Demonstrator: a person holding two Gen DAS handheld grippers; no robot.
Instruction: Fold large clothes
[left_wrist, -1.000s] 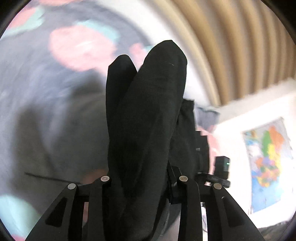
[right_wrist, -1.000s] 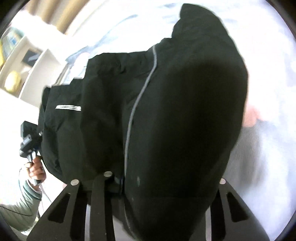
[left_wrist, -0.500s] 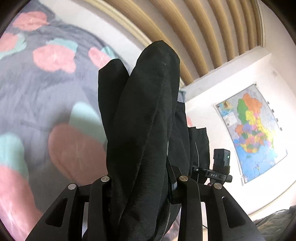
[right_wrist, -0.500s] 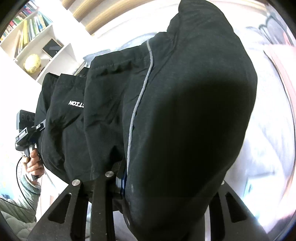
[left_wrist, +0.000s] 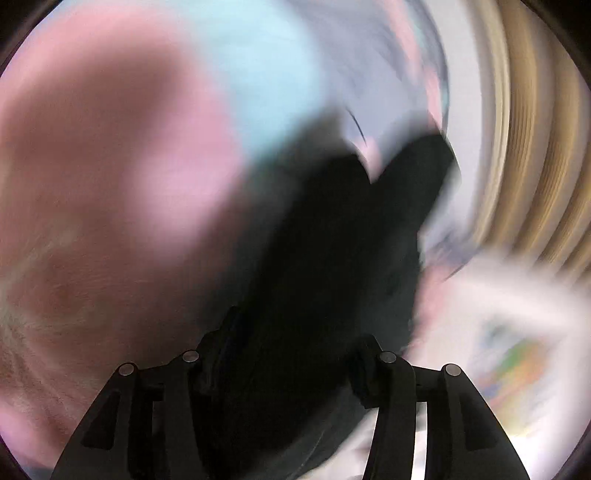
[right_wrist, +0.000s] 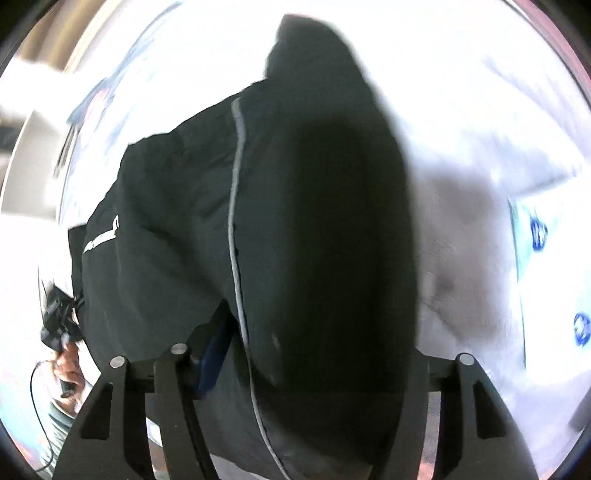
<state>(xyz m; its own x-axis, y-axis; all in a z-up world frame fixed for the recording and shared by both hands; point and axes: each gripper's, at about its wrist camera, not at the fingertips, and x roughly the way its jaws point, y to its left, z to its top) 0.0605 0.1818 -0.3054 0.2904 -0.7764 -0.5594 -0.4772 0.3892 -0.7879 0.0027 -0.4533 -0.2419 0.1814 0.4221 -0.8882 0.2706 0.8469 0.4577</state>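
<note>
Your left gripper (left_wrist: 288, 373) and right gripper (right_wrist: 295, 354) each have their fingers clamped on bunched black trousers (right_wrist: 229, 229), with the patterned bedcover (left_wrist: 110, 166) close behind

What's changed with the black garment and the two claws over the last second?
The left claw is swinging fast: its view has blurred, and the floral bedcover now fills it. Both claws, including the right claw, stay clamped on the black garment, which hangs bunched as before.
</note>
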